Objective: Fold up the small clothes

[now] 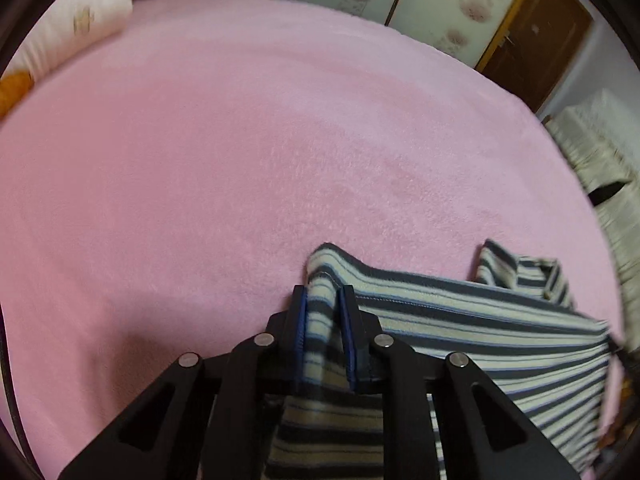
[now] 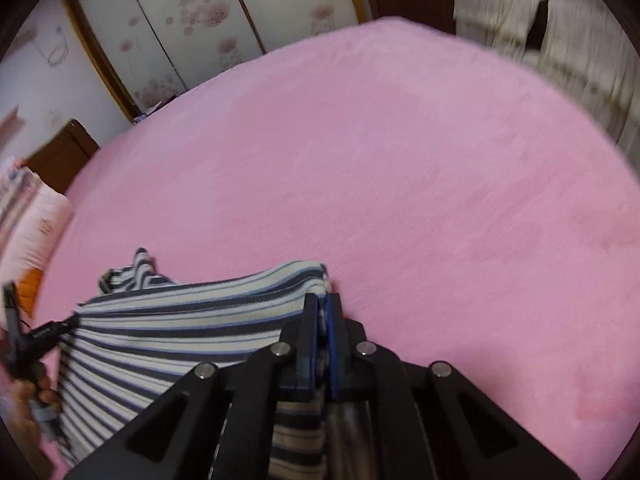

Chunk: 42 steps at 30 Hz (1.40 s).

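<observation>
nearest us, the left gripper (image 1: 324, 300) and right gripper (image 2: 322, 306) each clamp a corner of the striped garment (image 1: 460, 320), which hangs between them over the pink blanket (image 1: 240, 160). beyond it we see floral doors (image 2: 192, 20) and a pale pillow (image 1: 80, 20).

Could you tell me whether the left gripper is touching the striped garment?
Touching: in the left wrist view, the left gripper is shut on a fold of the striped garment.
</observation>
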{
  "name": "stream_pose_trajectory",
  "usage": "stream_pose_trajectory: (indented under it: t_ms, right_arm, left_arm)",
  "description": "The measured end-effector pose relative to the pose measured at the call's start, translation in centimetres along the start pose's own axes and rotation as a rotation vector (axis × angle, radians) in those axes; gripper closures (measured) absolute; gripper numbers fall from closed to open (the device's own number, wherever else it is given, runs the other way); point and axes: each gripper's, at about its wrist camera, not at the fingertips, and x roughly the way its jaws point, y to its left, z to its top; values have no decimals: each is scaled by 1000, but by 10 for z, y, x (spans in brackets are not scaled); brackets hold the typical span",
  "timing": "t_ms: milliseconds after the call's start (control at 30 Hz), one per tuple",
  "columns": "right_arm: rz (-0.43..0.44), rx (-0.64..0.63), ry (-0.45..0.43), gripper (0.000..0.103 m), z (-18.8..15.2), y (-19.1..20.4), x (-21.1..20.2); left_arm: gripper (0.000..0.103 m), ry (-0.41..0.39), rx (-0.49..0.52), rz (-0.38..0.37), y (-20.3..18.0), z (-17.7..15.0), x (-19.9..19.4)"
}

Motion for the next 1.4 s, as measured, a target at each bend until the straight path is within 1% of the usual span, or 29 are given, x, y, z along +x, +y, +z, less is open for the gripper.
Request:
stream_pose_trajectory:
  t_ms: [67,100,167,200,233,267,333,433,500,567,600,667,700,733,800,833,900,933,967,1033,1100,1167,1200,1233,1267,1333,1400]
  right_arm:
    - [-42,-33,-9,99,-2,5,0]
    - [-66,-61,0,99,-4,10,5]
    - [-81,-76,17,99,-3,12,13]
    - [-72,-67,38,98,-3,13,16]
    - [-64,-53,44,97,-4,11,14]
    - [-56,-34,39,94,-4,10,9]
    - [-39,-24,-4,89,-3,12,-10]
    - [-33,-74,-76,88,-7,27,-46]
    - [-19,-109,-96,88,-16,39,-65]
    - [7,-147,-89,88,-32,56,-81]
    - [27,-162,-79,88,-42,65,-86]
    - [51,-183,-57,88,-59,76,-92]
    - [61,-198,-47,88,-71,83,-93]
    - [56,-214,-42,88,-81,90,-93]
    - [10,-240,-28,88,-103,94,-87]
    - [-21,-241,-10,88,-112,90,-81]
    - [-72,-214,24,88,-125,68,-69]
    - [-98,-195,38,88,-129,57,-65]
    - [-108,-178,43,91,-131,48,-64]
    - [-101,-135,35,92,-136,23,-72]
    - [-106,-129,22,95,-139,12,-83]
    - [-119,-138,13,95,-140,7,-93]
    - [-142,-148,6,93,-141,6,-99]
    - [-144,-148,2,93,-141,5,-103]
    - [-137,-140,-1,92,-141,3,-108]
    - [-105,-115,-5,92,-145,4,-122]
    - [-73,-103,-18,92,-146,10,-135]
  left_arm:
    - [92,-10,6,28,0,-1,1]
    - [91,-12,0,48,1,-2,4]
    - [84,-9,-16,58,4,-3,5]
    - [84,-15,-23,60,5,-3,3]
    - [78,-27,-27,59,5,-3,-2]
    - [76,-41,-28,54,6,-3,-8]
    - [74,-94,-25,27,6,-4,-29]
    - [70,-164,4,18,1,-10,-66]
    - [67,-192,34,7,-6,-20,-89]
    - [66,-192,56,-24,-11,-35,-108]
    - [66,-175,71,-42,-16,-49,-116]
    - [65,-151,92,-47,-27,-69,-123]
    - [65,-139,111,-43,-37,-82,-122]
    - [64,-131,127,-36,-38,-91,-121]
    - [64,-105,156,11,-38,-114,-113]
    - [64,-91,156,31,-33,-121,-107]
    - [64,-74,142,56,-15,-136,-100]
    - [64,-87,143,49,-10,-141,-101]
    - [64,-100,152,49,-7,-143,-103]
    - [64,-114,165,54,-1,-144,-108]
    - [64,-108,160,49,9,-140,-112]
    - [64,-101,135,36,14,-138,-121]
    - [63,-99,120,29,17,-137,-126]
    - [56,-98,106,27,19,-135,-128]
    - [44,-98,90,29,21,-134,-135]
    - [36,-109,47,22,29,-138,-151]
    - [36,-95,14,-11,36,-143,-167]
